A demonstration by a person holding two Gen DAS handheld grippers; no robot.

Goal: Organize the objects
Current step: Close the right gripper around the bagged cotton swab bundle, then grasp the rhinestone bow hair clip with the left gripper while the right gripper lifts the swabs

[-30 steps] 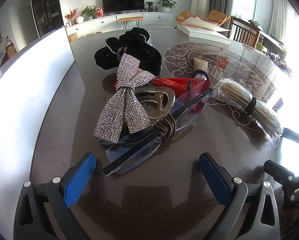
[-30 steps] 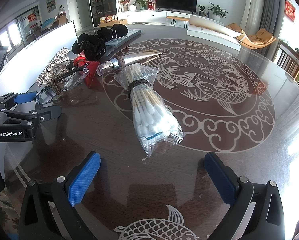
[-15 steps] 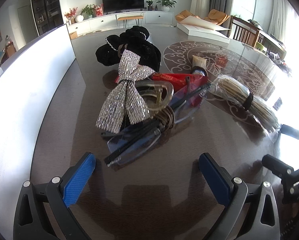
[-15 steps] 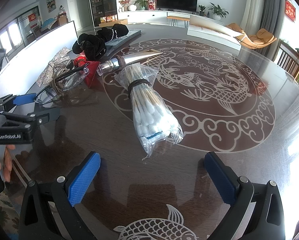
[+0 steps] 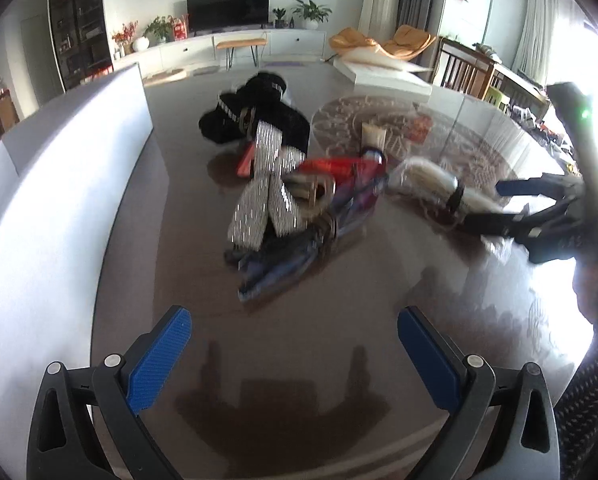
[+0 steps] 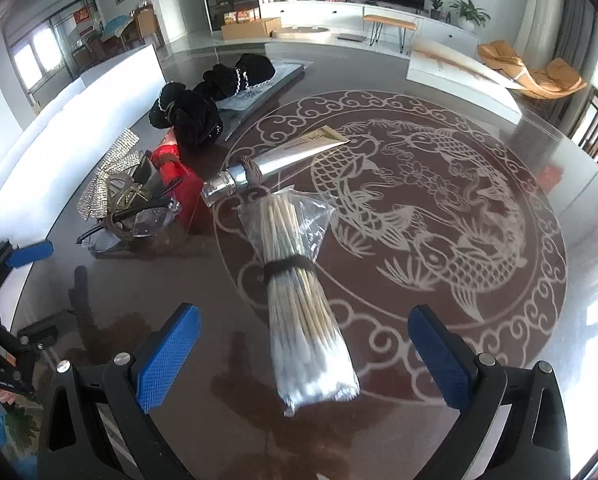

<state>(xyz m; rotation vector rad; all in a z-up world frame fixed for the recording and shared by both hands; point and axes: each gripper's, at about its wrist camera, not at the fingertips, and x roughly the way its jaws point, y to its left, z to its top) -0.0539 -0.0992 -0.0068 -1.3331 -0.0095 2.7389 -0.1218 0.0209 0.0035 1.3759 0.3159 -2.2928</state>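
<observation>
The right hand-held gripper [image 6: 303, 354] hung released over the glossy surface [image 6: 439, 420], its 2 blue pads wide apart on either side of a bagged bundle of cotton swabs [image 6: 299, 300] at lower centre of the right wrist frame, its swab tips nearest the lens. A clean pick likely meant lowering squarely and closing just below the dark band, where the sticks are bunched tight and the loose film cannot slip. The left hand-held gripper [image 5: 295, 356] was also released and empty, the blurred clutter of glittery bow [image 5: 265, 196], glasses [image 5: 275, 268] and red packet [image 5: 339, 168] lying well ahead at mid-frame
</observation>
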